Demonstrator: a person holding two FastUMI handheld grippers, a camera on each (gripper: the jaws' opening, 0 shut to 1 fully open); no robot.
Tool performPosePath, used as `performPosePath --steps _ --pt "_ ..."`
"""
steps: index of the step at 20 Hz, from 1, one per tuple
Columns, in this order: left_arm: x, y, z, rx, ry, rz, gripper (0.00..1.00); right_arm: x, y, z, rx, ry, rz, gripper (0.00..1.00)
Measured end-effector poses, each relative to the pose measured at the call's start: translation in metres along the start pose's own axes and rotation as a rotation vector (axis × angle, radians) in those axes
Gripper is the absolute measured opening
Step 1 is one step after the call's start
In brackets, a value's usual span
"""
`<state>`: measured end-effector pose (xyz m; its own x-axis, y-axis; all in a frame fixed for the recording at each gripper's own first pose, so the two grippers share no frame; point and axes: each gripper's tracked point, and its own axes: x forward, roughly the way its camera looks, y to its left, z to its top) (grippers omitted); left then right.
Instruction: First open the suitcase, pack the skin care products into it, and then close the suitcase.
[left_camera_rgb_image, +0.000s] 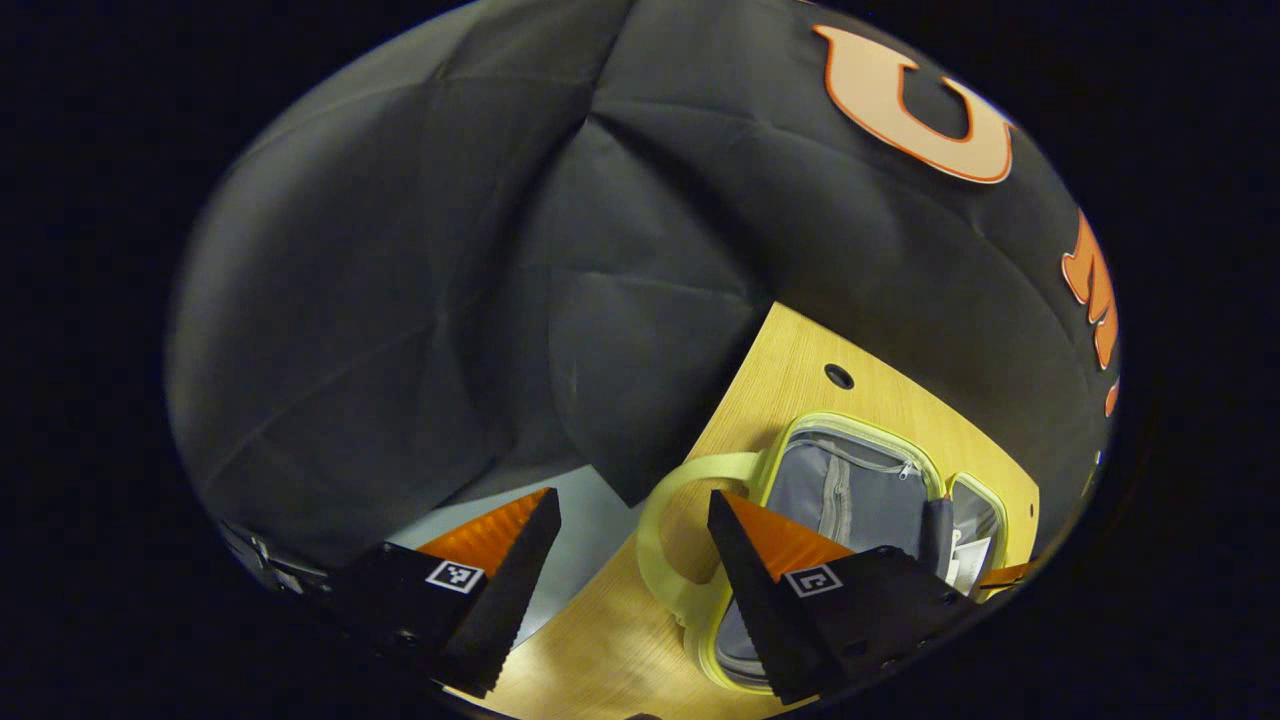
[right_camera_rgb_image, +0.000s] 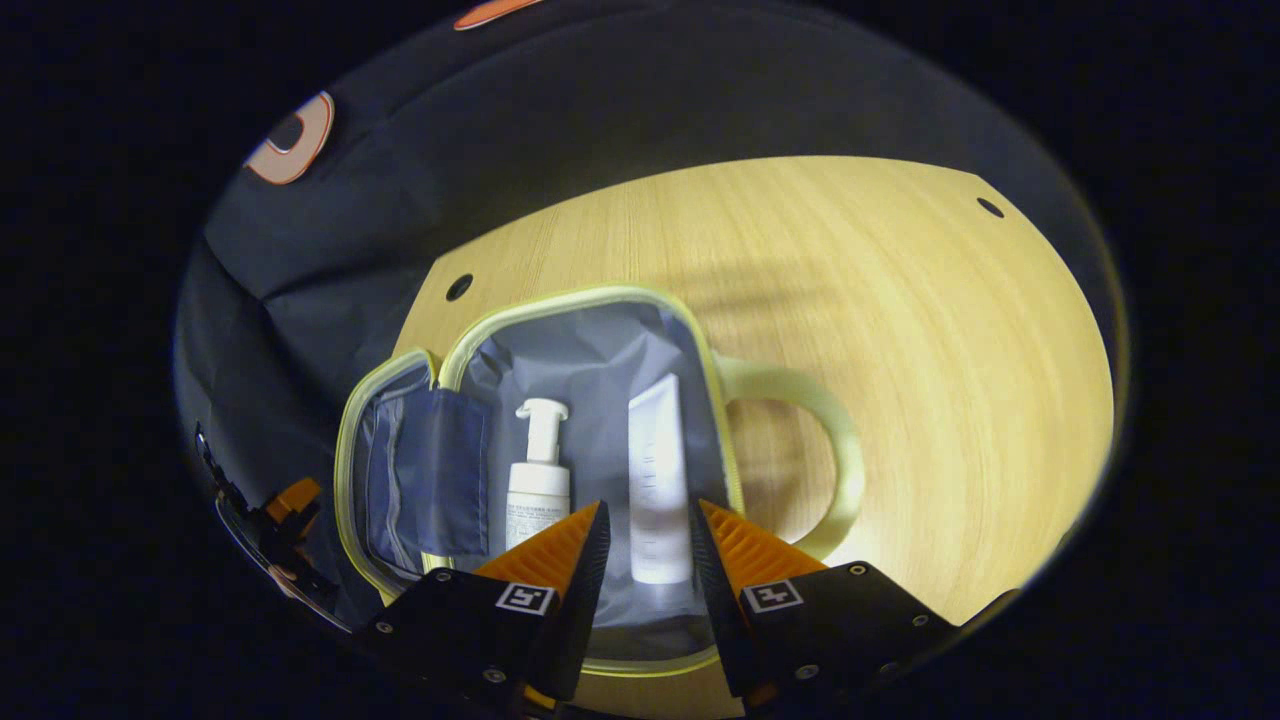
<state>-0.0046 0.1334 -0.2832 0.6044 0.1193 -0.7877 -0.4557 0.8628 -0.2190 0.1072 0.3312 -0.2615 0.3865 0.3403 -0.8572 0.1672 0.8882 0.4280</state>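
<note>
Suitcase (right_camera_rgb_image: 590, 350) is lying open on the table (right_camera_rgb_image: 900, 350), pump bottle (right_camera_rgb_image: 538, 480) and tube (right_camera_rgb_image: 658, 480) resting inside it. Right gripper (right_camera_rgb_image: 648, 545) is straddling the tube, seemingly without pressing it, likely setting it down. Left gripper (left_camera_rgb_image: 635, 545) is hovering spread beside the suitcase handle (left_camera_rgb_image: 665, 530), empty.

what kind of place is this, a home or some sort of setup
Most likely a staged recording booth, not a home: creased black cloth walls in a bare wooden table with drilled holes. On it lies an open suitcase holding a pump bottle and a tube.
</note>
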Motion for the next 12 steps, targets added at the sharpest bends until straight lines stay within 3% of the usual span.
performPosePath --steps 1,3,4,5,7,8,11,12 --pt "0.007 -0.002 -0.005 -0.017 0.037 -0.025 0.93 -0.006 -0.002 0.003 0.005 -0.017 0.000 0.49" --pt "0.017 -0.006 -0.013 -0.043 0.069 -0.055 0.94 -0.021 -0.001 0.014 0.012 -0.063 0.022 0.65" --pt "0.023 -0.008 -0.019 -0.051 0.092 -0.058 0.89 -0.027 -0.001 0.019 0.009 -0.091 0.032 0.61" --pt "0.037 -0.011 -0.027 -0.045 0.122 -0.062 0.94 -0.034 -0.001 0.024 0.004 -0.124 0.040 0.72" --pt "0.052 -0.009 -0.028 -0.026 0.144 -0.057 0.99 -0.047 -0.002 0.032 -0.013 -0.180 0.053 0.80" --pt "0.056 -0.010 -0.031 -0.023 0.160 -0.069 0.94 -0.053 -0.005 0.037 -0.022 -0.207 0.049 0.82" --pt "0.073 -0.009 -0.045 0.018 0.254 -0.080 0.66 -0.072 -0.011 0.054 -0.048 -0.287 0.050 0.86" --pt "0.076 -0.014 -0.041 0.024 0.250 -0.081 0.53 -0.080 -0.015 0.059 -0.052 -0.309 0.046 0.86"
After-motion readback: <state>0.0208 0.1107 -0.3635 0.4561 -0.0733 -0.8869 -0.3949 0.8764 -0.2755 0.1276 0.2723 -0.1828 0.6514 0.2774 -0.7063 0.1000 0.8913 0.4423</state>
